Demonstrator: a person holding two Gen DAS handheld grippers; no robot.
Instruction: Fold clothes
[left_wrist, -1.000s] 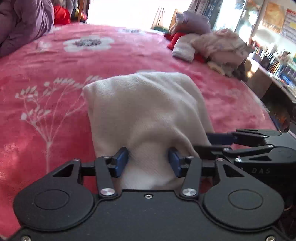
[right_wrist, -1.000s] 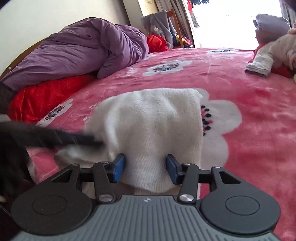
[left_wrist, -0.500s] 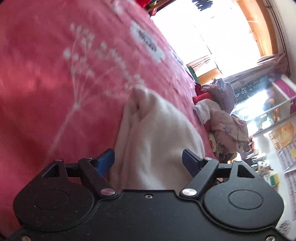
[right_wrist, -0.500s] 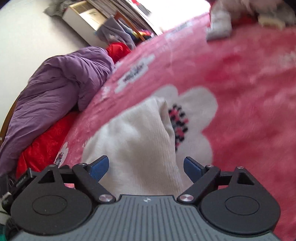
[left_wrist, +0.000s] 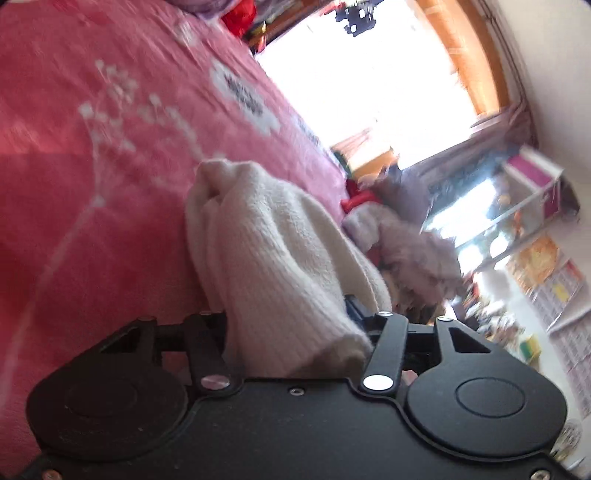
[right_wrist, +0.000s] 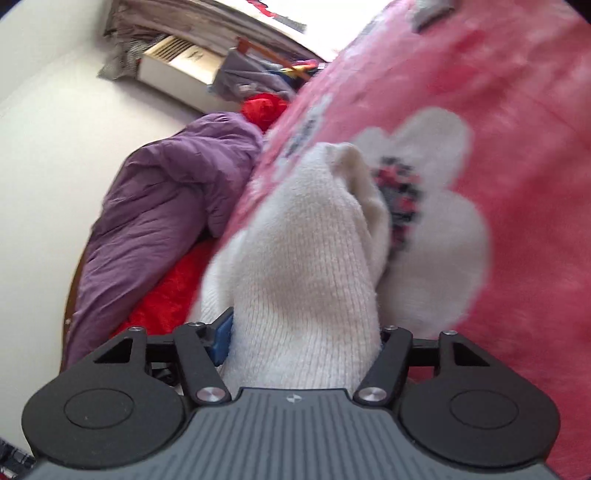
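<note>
A pink floral blanket covers the bed and carries everything. On it a purple quilt is bunched along the wall-side edge, and a heap of loose clothes sits toward the window-side edge. The task's thing, a cream knitted garment, lies partly on the blanket over a white flower print, its near end raised off the surface and bunched into a thick roll.

The left gripper is clenched on one part of that near end; the right gripper grips another part, the knit filling the gap between its blue pads. Both views are tilted and blurred, so the hold looks to be taken mid-swing.

My judgement on risks: the knit is thick and soft, so layers may slide between the pads and only the top layer travel, leaving a crooked fold. The far end is already rumpled; dragging it over the fuzzy blanket could crease it further. Uneven pull between the two sides would skew the edge
</note>
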